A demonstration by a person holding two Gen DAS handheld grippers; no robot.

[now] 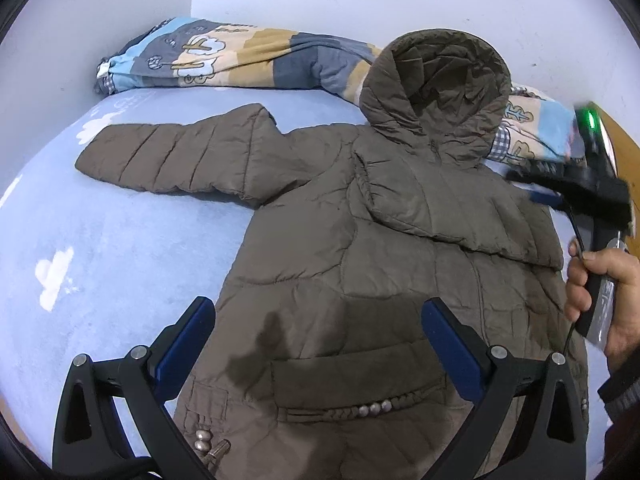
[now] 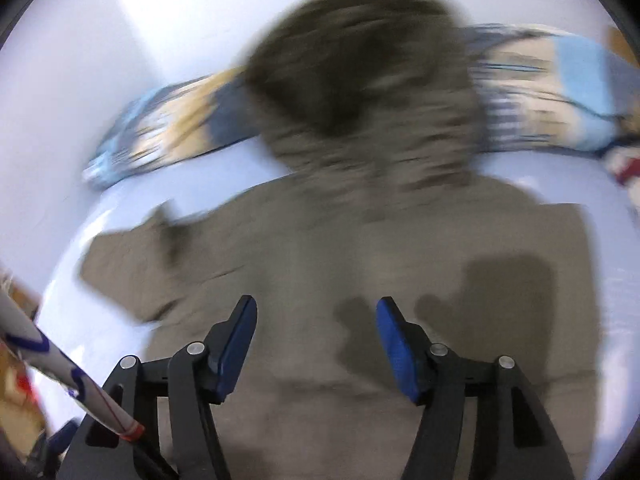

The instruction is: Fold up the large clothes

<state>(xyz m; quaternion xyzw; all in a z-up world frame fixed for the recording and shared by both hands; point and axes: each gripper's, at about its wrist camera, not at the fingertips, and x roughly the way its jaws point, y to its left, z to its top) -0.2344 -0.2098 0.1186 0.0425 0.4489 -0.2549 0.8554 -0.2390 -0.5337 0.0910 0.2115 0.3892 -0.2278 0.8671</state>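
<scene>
You are early in the fold — the brown coat (image 1: 360, 264) lies flat mid-bed, hood (image 1: 436, 92) toward the head edge; one sleeve (image 1: 168, 156) is spread, the other already folded in; your left tongs (image 1: 320, 344) and right tongs (image 2: 316, 344) gape empty — everything else remains.

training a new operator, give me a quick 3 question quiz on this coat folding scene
1. True or false: the brown hooded coat lies spread flat on the blue bedsheet.
2. Which sleeve state fits? A) one sleeve stretched out sideways B) both sleeves tucked under C) sleeves tied together
3. What lies rolled along the wall behind the hood?

Key
1. True
2. A
3. A patterned quilt
</scene>
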